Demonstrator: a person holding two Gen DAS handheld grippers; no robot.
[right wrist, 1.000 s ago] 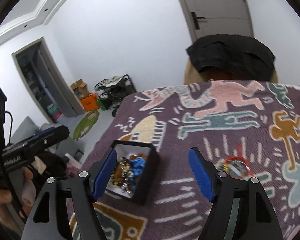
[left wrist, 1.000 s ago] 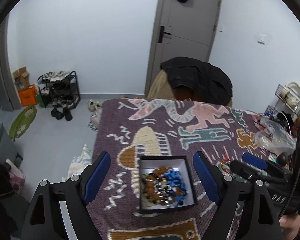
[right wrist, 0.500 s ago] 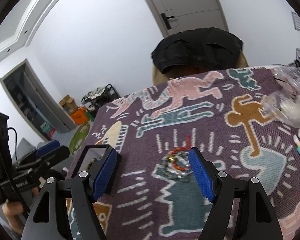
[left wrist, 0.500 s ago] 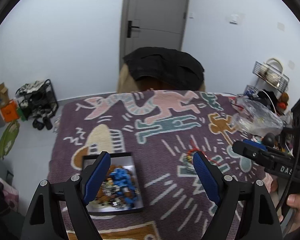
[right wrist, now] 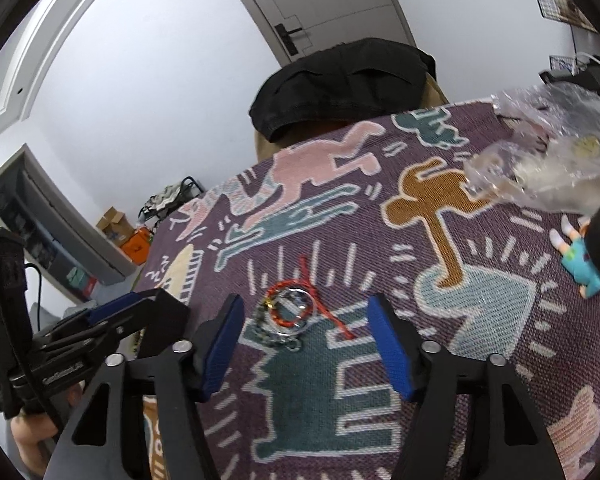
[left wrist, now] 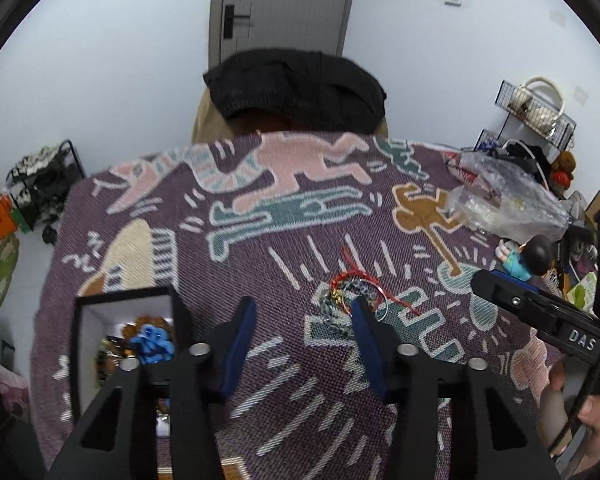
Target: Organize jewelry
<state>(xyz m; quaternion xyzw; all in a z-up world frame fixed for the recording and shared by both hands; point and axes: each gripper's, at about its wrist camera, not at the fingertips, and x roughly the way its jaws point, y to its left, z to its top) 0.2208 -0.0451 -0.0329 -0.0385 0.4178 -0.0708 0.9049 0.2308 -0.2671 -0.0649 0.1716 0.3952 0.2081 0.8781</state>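
Note:
A small heap of bracelets, red cord, silver rings and chain [right wrist: 290,312], lies on the patterned purple cloth [right wrist: 440,264]; it also shows in the left wrist view [left wrist: 352,294]. My right gripper [right wrist: 306,344] is open and empty, the heap just ahead between its blue pads. My left gripper [left wrist: 302,338] is open and empty, with narrowed jaws, its right finger just left of the heap. A black box [left wrist: 96,312] with a white lining holds blue and brown beaded jewelry [left wrist: 150,342] at the lower left.
A crumpled clear plastic bag [left wrist: 504,200] and a small figurine with a black head [right wrist: 592,252] lie at the cloth's right side. A chair draped with a black garment [left wrist: 296,88] stands behind the table. Shelves and clutter line the right wall.
Both grippers have swung right, from the box to the bracelet heap. My left gripper's jaws have narrowed. The box now sits at the lower left of the left wrist view.

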